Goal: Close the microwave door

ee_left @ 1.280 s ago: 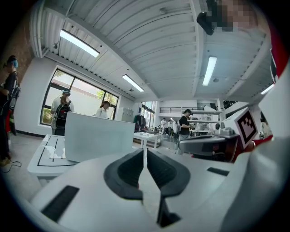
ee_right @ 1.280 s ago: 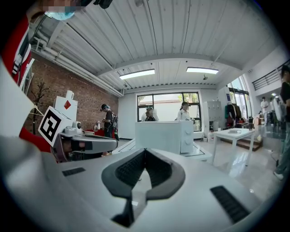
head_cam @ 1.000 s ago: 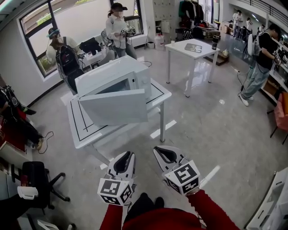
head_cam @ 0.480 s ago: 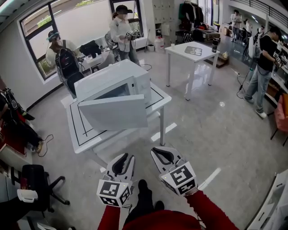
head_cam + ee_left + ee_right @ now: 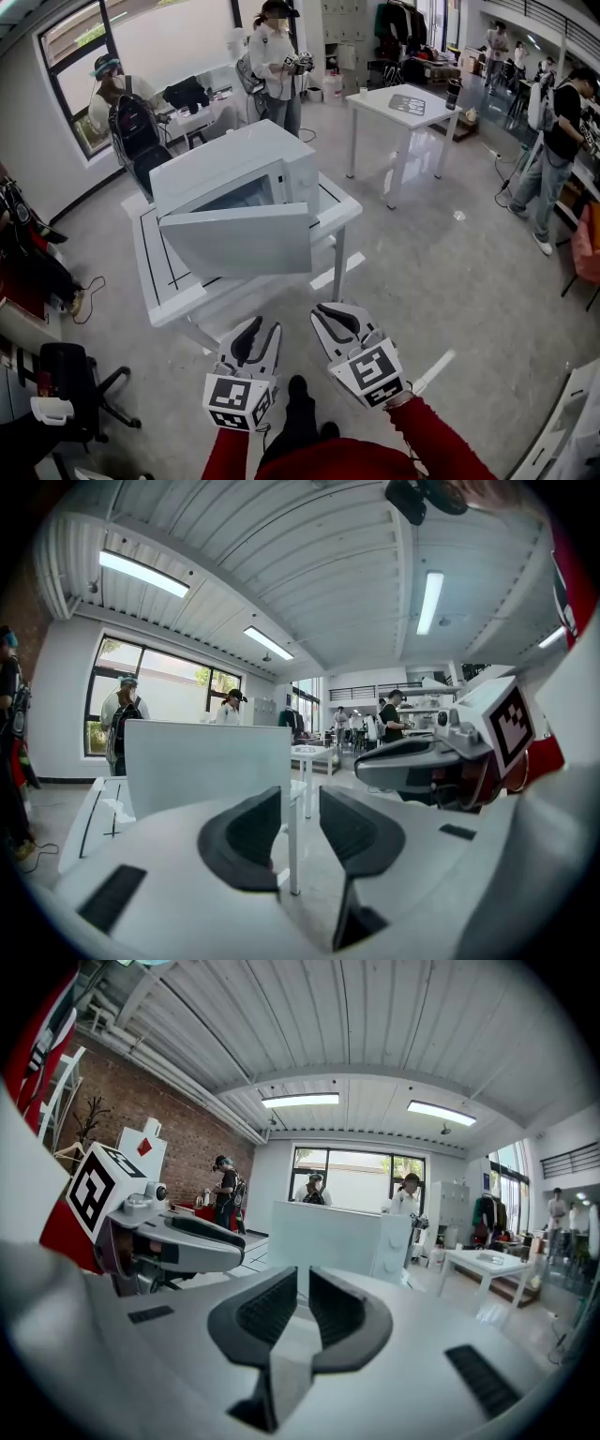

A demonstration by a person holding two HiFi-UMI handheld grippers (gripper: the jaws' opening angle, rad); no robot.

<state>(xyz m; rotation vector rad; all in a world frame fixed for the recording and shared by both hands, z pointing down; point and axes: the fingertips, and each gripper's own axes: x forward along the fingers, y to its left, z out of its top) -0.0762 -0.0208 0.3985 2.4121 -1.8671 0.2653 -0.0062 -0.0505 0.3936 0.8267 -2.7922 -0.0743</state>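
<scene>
**Left claw's view toward an open microwave door**

The left claw (image 5: 300,801) fills the foreground. Its two dark jaws are apart and opening, with nothing between them. Beyond them, the white microwave door (image 5: 206,761) stands open, broadside to the camera, above a white surface (image 5: 89,822) marked with black lines. The right claw (image 5: 370,761) reaches in from the right edge, pointing left. A person (image 5: 120,714) stands by a bright window (image 5: 173,697) at far left, under long ceiling lights (image 5: 141,574).

The head camera looks steeply down on the microwave (image 5: 246,161) from well back; both gripper cameras face level along their jaws toward its open door (image 5: 206,761), shared by all three.
</scene>
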